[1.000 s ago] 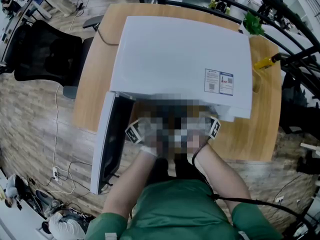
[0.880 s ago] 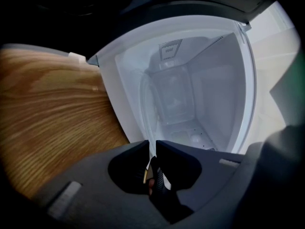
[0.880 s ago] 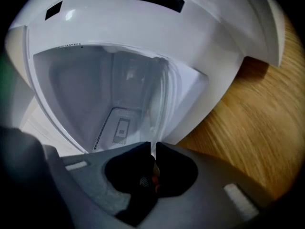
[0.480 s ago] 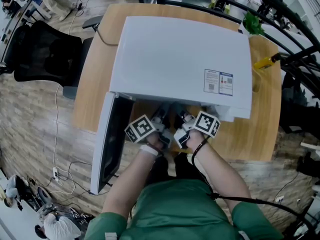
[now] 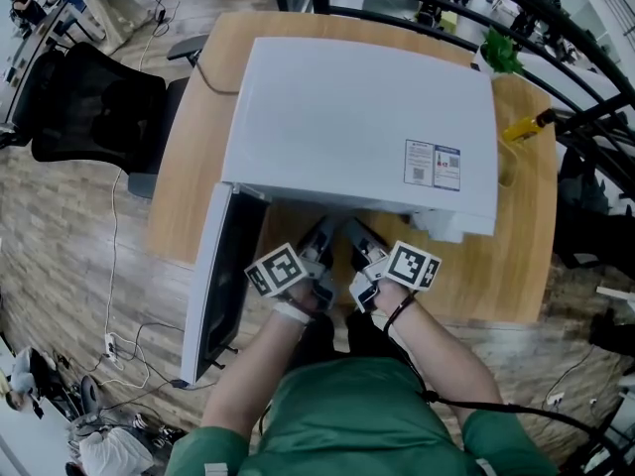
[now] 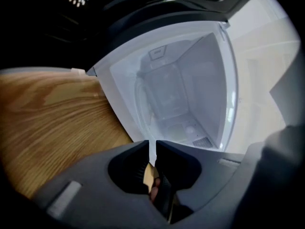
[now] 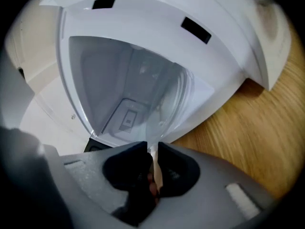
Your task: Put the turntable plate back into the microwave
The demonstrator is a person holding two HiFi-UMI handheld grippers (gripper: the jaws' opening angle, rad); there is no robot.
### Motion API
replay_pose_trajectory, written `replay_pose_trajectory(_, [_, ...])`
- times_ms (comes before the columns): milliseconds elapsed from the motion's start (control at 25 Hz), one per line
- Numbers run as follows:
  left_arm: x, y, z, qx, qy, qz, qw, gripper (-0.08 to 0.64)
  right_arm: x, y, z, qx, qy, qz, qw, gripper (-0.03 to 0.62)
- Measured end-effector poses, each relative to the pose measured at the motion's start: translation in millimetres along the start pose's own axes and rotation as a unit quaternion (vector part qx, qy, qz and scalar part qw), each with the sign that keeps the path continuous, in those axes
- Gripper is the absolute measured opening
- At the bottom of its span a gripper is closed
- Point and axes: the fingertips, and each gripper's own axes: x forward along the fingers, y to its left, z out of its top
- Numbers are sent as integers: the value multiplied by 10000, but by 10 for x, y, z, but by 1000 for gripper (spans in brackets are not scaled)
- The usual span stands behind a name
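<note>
While the left gripper (image 6: 152, 144) stays clamped on the plate (image 6: 142, 97) rim, the right gripper (image 7: 152, 149) jaws have just been opening slightly, with the rim still pinched between them. The plate is at the open microwave (image 5: 357, 117) mouth, above the counter (image 5: 193, 147), probably being adjusted and not seated yet.

left gripper (image 6: 152, 144): pinching turntable plate (image 7: 159, 106) rim, jaws nearly together | right gripper (image 7: 152, 148): jaws having just been opening slightly, gripping rim between them | forearms (image 5: 260, 365): reaching forward side by side, grippers pointing slightly downward

On a wooden worktop (image 5: 189, 157): white microwave (image 5: 357, 117), door open; yellow object (image 5: 524, 125) near the right edge.
</note>
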Motion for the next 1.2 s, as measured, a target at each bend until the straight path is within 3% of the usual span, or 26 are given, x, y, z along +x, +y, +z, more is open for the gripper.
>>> replay_pose_trajectory(320, [-441,-185,-262,919,289,76,9953,54,-358,321,-115,-818,106,143,9965,26])
replay_pose_trajectory(560, [-715,-548,-234,1848,287,138,9823,54,-552,723,-91,-1458,103,269,9889,21])
replay_pose_trajectory(640, [-820,-678,-202,2438,291,305,9689,53,-634,888,-83,-1886,105,303,9815,21])
replay_pose_trajectory(800, [-1036,-904,-171,3746,343,623,9244,52,-850,1133,-58,-3153,78,-14,9489,21])
replay_pose_trajectory(960, [-1208,-1140,-128,4153,200,562,9077,52,-1053,1366,61,-4119,-204,-313,9105,20])
replay_pose_trajectory(1040, [-1277,-1286,-72,4450,52,558,8938,52,-1125,1516,136,-4461,-386,-348,8935,21])
replay_pose_trajectory(1120, [-1327,-1432,5,4693,-110,541,8813,52,-1169,1670,200,-4687,-541,-319,8811,20])
replay_pose_trajectory(1200, [-1371,-1587,90,4802,-282,482,8754,52,-1203,1823,254,-4809,-675,-264,8738,20])
